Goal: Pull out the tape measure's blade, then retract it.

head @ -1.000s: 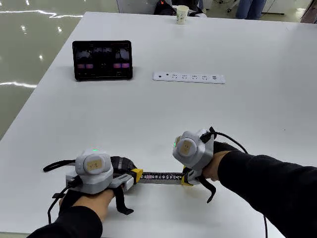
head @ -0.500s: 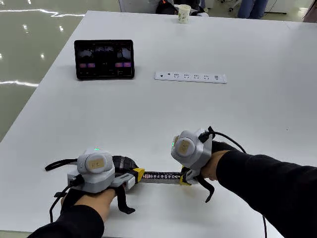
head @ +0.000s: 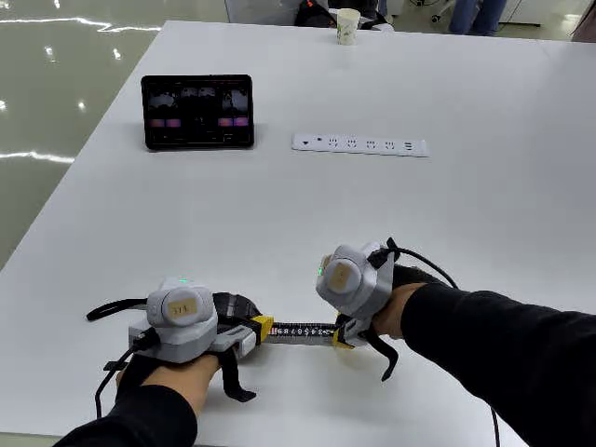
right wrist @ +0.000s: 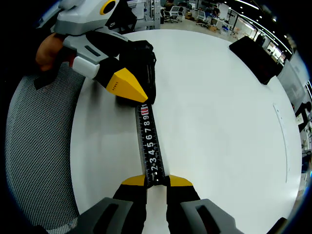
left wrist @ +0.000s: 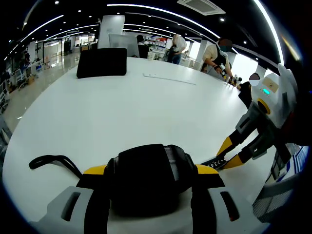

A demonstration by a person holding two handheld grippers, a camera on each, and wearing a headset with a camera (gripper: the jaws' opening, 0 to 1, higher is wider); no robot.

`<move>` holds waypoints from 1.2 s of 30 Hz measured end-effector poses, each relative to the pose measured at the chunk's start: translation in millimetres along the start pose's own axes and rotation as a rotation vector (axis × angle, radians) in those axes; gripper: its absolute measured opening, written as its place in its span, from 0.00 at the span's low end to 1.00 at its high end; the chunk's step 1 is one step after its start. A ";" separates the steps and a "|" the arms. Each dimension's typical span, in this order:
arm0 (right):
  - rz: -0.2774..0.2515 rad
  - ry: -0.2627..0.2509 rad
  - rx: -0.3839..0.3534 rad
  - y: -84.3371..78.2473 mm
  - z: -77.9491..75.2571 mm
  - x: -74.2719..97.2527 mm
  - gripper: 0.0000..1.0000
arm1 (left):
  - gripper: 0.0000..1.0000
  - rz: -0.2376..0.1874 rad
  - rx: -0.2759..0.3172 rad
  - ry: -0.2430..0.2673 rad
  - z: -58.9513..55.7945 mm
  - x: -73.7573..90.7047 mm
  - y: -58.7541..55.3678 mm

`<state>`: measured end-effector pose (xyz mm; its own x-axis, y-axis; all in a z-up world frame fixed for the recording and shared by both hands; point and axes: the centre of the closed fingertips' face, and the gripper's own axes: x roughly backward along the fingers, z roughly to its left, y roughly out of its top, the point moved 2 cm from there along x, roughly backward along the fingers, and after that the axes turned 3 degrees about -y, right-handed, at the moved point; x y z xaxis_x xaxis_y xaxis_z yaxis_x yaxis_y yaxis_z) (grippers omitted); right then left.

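The black tape measure case [head: 233,307] lies on the white table [head: 279,223] near its front edge. My left gripper [head: 244,318] is shut on the case, whose body [left wrist: 148,178] sits between the yellow-tipped jaws. A short length of blade [head: 303,330] runs right from the case to my right gripper [head: 342,337]. In the right gripper view the numbered blade [right wrist: 149,146] lies flat on the table, and my right gripper [right wrist: 156,181] is shut on its end. The case [right wrist: 139,63] and a left fingertip [right wrist: 124,83] show at the top.
A dark tablet [head: 197,112] stands at the back left and a white power strip [head: 361,144] lies behind the middle. A paper cup [head: 348,26] stands at the far edge. The case's black strap [head: 112,307] trails left. The table's left edge is close by.
My right gripper has moved slightly left toward the case, so the exposed blade is a little shorter. The left gripper has kept its place on the case.
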<state>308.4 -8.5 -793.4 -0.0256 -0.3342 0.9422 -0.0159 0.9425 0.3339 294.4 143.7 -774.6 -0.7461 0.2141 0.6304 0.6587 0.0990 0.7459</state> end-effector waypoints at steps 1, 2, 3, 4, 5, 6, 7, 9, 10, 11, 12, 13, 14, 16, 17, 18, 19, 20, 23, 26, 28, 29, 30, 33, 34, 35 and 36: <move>-0.003 0.001 -0.007 0.5 -0.6 -0.6 0.11 | 0.63 0.000 0.000 0.000 -0.1 0.1 -0.1; -0.005 0.001 -0.008 0.9 -0.4 -0.8 0.12 | 0.63 0.000 0.000 0.000 -0.1 0.3 -0.2; -0.007 0.000 -0.008 1.4 0.0 -0.9 0.12 | 0.63 0.000 0.000 -0.001 -0.1 0.4 -0.2; -0.008 -0.001 -0.011 1.7 0.3 -0.9 0.12 | 0.63 0.000 0.001 -0.001 -0.1 0.4 -0.3; -0.009 -0.002 -0.011 2.4 0.2 -1.2 0.12 | 0.63 0.001 0.000 -0.001 -0.1 0.4 -0.2; -0.010 -0.002 -0.011 2.8 0.1 -1.4 0.12 | 0.63 0.001 0.000 -0.001 0.0 0.3 -0.1; -0.011 -0.001 -0.012 3.1 0.0 -1.6 0.12 | 0.63 0.001 0.000 -0.001 -0.1 0.4 -0.2; -0.013 -0.001 -0.009 4.6 0.6 -1.3 0.12 | 0.63 0.000 0.000 -0.001 0.0 0.4 -0.2; -0.014 -0.002 -0.009 4.8 1.2 -1.3 0.12 | 0.63 0.000 0.001 -0.001 0.1 0.4 -0.1; -0.015 -0.004 -0.004 5.3 1.2 -1.9 0.12 | 0.63 0.000 0.001 -0.001 0.0 0.6 -0.2; -0.013 -0.005 -0.002 5.2 1.7 -2.0 0.12 | 0.63 0.000 0.001 -0.002 -0.1 0.6 -0.2; -0.012 -0.006 0.001 5.7 1.6 -1.9 0.12 | 0.63 -0.001 0.001 -0.001 -0.2 0.7 -0.2; -0.012 -0.005 0.000 5.8 1.3 -1.9 0.12 | 0.63 -0.001 0.001 -0.001 -0.2 0.6 -0.2; -0.013 -0.003 -0.002 6.2 0.4 -2.7 0.12 | 0.63 -0.001 0.001 -0.002 -0.2 0.6 -0.1; -0.013 -0.004 -0.003 6.5 -0.1 -3.1 0.12 | 0.63 0.000 0.002 -0.002 -0.3 0.7 -0.1; -0.013 -0.004 -0.003 6.6 0.1 -3.1 0.11 | 0.63 0.000 0.003 -0.002 -0.3 0.7 0.0; -0.010 -0.006 -0.001 7.8 1.3 -2.7 0.11 | 0.63 -0.002 0.010 -0.004 -0.3 0.9 0.0; -0.006 -0.008 0.002 8.2 1.8 -2.8 0.11 | 0.63 -0.004 0.015 -0.004 -0.2 1.1 0.1; 0.006 -0.008 0.006 9.3 0.9 -4.0 0.11 | 0.62 -0.003 0.021 -0.009 0.4 1.2 0.4; 0.008 -0.007 0.008 10.1 1.1 -4.0 0.11 | 0.62 -0.003 0.025 -0.011 0.8 1.2 0.3; 0.008 -0.007 0.009 10.6 1.1 -4.2 0.11 | 0.62 -0.003 0.027 -0.012 0.8 1.3 0.4; 0.008 -0.008 0.009 11.3 1.0 -4.2 0.11 | 0.62 -0.004 0.028 -0.014 0.8 1.4 0.4; 0.007 -0.008 0.008 11.6 1.1 -4.2 0.11 | 0.62 -0.005 0.029 -0.015 1.1 1.4 0.6; 0.006 -0.007 0.009 13.1 1.1 -4.9 0.11 | 0.62 -0.006 0.037 -0.022 1.7 1.7 0.9; 0.006 -0.006 0.009 13.6 0.9 -5.3 0.11 | 0.62 -0.006 0.038 -0.024 1.8 1.9 0.9; 0.005 -0.006 0.011 14.5 0.6 -5.9 0.11 | 0.62 -0.006 0.040 -0.026 1.9 2.0 1.1; 0.005 -0.005 0.012 15.3 0.8 -6.0 0.11 | 0.62 -0.006 0.039 -0.026 1.8 1.9 1.1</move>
<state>307.4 7.9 -794.0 -0.0307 -0.3292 0.9438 -0.0276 0.9441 0.3285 293.8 146.0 -772.9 -0.7473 0.2390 0.6200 0.6582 0.1385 0.7400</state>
